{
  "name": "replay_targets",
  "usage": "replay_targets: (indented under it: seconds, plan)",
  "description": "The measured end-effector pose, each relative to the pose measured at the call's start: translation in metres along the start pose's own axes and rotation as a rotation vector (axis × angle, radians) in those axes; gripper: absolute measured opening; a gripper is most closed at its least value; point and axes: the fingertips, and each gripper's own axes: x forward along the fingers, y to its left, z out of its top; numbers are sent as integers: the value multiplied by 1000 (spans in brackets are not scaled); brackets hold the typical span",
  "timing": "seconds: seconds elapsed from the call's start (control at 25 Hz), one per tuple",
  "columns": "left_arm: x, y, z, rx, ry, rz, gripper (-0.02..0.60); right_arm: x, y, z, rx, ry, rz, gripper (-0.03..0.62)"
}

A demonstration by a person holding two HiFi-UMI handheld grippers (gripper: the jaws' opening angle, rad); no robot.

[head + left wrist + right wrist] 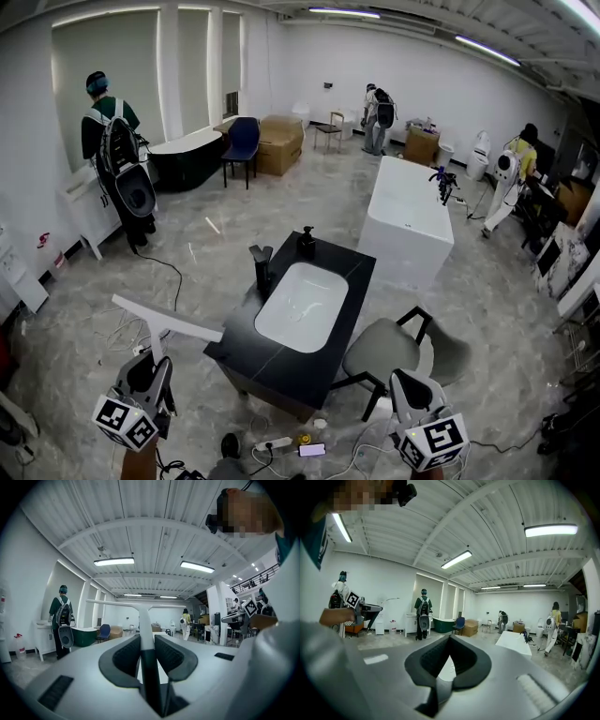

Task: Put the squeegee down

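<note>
One squeegee [167,323], two grippers [153,364] [405,382] — three people [111,131] [378,112] [517,169], two bathtubs [187,150] [408,211], one sink [300,305]

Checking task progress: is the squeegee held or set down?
Held. The left gripper is shut on the squeegee; its blade is up in the air, touching nothing.

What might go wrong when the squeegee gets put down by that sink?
The squeegee has a wide blade that sticks out sideways from the left tool, so it might bump the faucet or soap bottle. The black counter has only thin strips around the basin, so it might slide in or fall off. A power strip lies by the feet: tripping risk.
</note>
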Motion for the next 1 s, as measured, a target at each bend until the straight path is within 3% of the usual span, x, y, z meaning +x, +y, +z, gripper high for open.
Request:
replay_targets:
  seconds: [0.28, 0.56, 1.0]
  plan:
    - [69, 28, -17, -24, 29, -82, 97, 22, -16, -1, 16, 27, -107, 11]
    - [163, 85, -45, -69, 88, -169, 97, 72, -16, 2, 35, 69, -223, 11]
    - [279, 138, -142, -123, 265, -268, 97, 140, 0, -28, 83, 167, -327, 11]
